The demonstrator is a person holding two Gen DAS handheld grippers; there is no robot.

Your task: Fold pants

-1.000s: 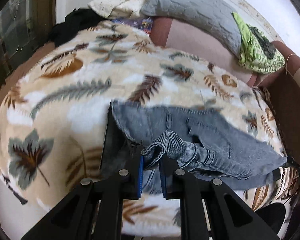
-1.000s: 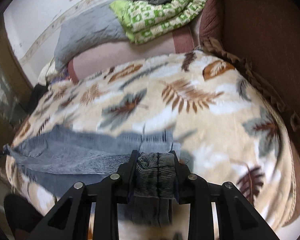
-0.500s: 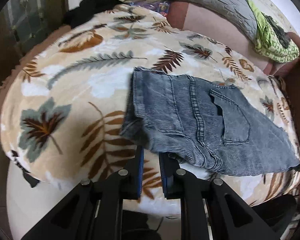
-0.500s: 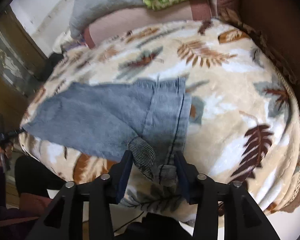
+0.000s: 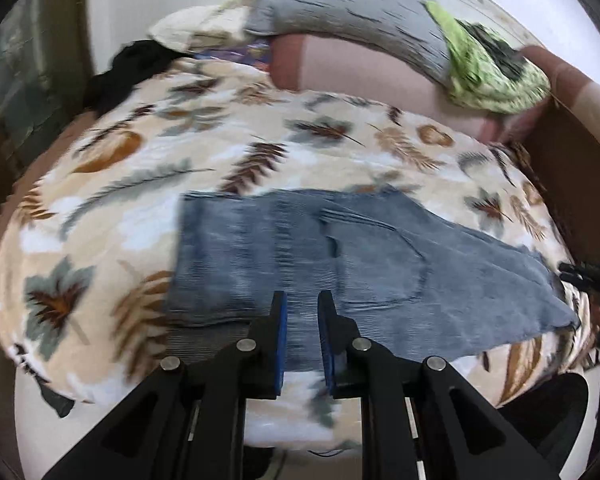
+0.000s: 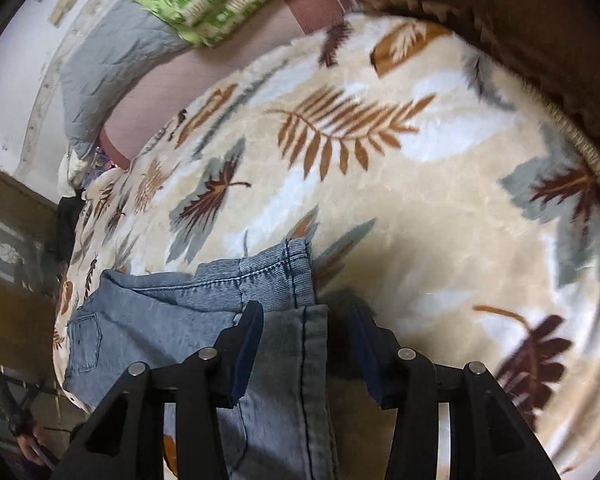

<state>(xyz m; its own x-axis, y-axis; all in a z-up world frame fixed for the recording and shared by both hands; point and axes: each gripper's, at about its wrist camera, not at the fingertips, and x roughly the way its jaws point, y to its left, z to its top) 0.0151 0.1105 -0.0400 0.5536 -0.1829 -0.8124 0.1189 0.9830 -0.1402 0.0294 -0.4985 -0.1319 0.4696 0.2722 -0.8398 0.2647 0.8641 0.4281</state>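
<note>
Blue-grey denim pants (image 5: 320,256) lie spread flat on a leaf-print blanket (image 5: 140,184), back pocket up. My left gripper (image 5: 302,312) hovers over their near edge, jaws slightly apart, holding nothing. In the right wrist view the pants (image 6: 228,320) lie at the lower left, with hemmed leg ends near the fingers. My right gripper (image 6: 306,328) is open over a leg end, its jaws wide apart and empty. The right gripper also shows at the right edge of the left wrist view (image 5: 588,272).
A grey pillow (image 5: 352,12), a green patterned cloth (image 5: 492,72) and a pink-brown bolster (image 5: 372,80) lie at the bed's far side. A black garment (image 5: 128,68) sits at the far left. A brown bed frame (image 6: 540,20) borders the right side.
Both grippers let go of the pants, which now lie flat on the blanket. The right jaws opened wide; both grippers came back over the pants' near edge.
</note>
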